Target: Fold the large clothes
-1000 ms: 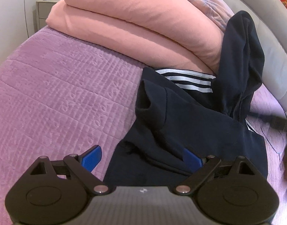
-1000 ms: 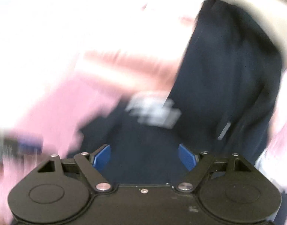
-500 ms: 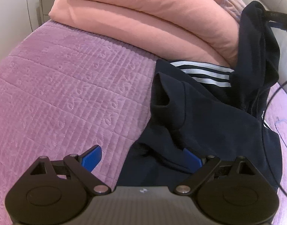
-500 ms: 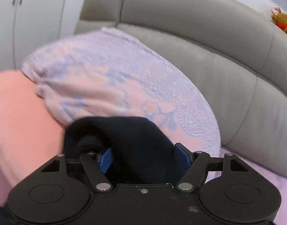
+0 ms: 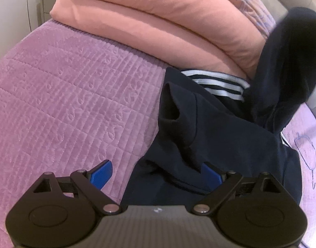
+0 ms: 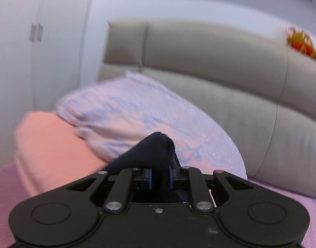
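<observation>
A navy garment (image 5: 220, 136) with white stripes lies crumpled on the purple quilt (image 5: 65, 93). In the left wrist view its right part (image 5: 290, 57) stands pulled up, blurred at the top. My left gripper (image 5: 156, 174) hangs open low over the garment's near edge, its right pad over the cloth and its left pad over the quilt. In the right wrist view my right gripper (image 6: 159, 177) has its jaws closing on a bunched fold of the navy garment (image 6: 156, 148). Both blue pads press the cloth, which is held above the bed.
A folded salmon-pink blanket (image 5: 158, 20) and a patterned pillow (image 6: 137, 115) lie behind the garment against a grey padded headboard (image 6: 220, 62). A small nightstand (image 5: 48, 6) stands at the far left. A plush toy (image 6: 300, 41) sits on the headboard. White wardrobe doors (image 6: 34, 41) stand left.
The right gripper's jaws went from wide around the navy fold to pressed on it, and it rose with the cloth. The garment's raised part climbed higher. The left gripper stayed put.
</observation>
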Available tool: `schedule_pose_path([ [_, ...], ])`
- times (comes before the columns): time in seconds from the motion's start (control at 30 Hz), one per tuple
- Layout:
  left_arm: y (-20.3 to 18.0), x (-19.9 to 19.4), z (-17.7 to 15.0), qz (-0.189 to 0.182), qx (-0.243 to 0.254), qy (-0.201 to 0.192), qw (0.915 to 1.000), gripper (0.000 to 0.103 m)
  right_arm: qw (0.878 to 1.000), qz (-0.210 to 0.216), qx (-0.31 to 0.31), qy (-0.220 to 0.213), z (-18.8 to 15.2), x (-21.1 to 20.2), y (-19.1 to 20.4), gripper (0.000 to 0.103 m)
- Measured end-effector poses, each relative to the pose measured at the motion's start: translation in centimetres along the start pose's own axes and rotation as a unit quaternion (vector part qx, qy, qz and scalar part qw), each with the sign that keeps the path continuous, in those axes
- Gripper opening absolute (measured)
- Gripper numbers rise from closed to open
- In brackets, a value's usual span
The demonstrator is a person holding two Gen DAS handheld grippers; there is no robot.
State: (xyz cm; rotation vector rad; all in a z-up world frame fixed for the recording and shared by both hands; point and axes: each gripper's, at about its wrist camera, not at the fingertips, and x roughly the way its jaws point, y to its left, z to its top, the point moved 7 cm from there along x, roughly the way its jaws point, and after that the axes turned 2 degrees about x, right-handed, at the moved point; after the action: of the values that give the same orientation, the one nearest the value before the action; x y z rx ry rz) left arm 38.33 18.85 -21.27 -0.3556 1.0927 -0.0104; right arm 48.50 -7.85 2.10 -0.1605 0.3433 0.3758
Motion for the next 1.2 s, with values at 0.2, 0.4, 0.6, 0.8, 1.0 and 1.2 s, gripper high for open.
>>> schedule_pose_path([
  [0.2,0.2,-2.4,0.3,-0.012,-0.012,-0.026,0.9995,0.094,0.996,0.030,-0.080,-0.007,-6.2,-12.8,7.1,0.019],
  [0.4,-0.5,-3.9,0.5,-0.024,-0.012,-0.041,0.9988,0.094,0.991,0.041,-0.054,0.115,-17.9,-19.9,12.5,0.032],
  [0.6,-2.0,-3.6,-0.1,-0.043,0.008,-0.033,0.9985,0.094,0.923,0.105,-0.063,0.366,-30.3,-20.3,14.2,0.071],
  [0.8,-1.9,-3.2,-0.2,-0.042,0.007,-0.030,0.9987,0.094,0.928,0.136,0.104,0.330,-24.8,-20.1,10.1,0.078],
  [1.0,-1.3,-2.6,-0.2,-0.033,-0.003,-0.026,0.9991,0.094,0.956,0.097,0.034,0.273,-21.9,-15.1,12.2,0.078],
  [1.2,-1.2,-2.8,-0.1,-0.034,-0.003,-0.030,0.9990,0.094,0.957,0.077,0.078,0.268,-25.4,-13.9,13.6,0.011],
])
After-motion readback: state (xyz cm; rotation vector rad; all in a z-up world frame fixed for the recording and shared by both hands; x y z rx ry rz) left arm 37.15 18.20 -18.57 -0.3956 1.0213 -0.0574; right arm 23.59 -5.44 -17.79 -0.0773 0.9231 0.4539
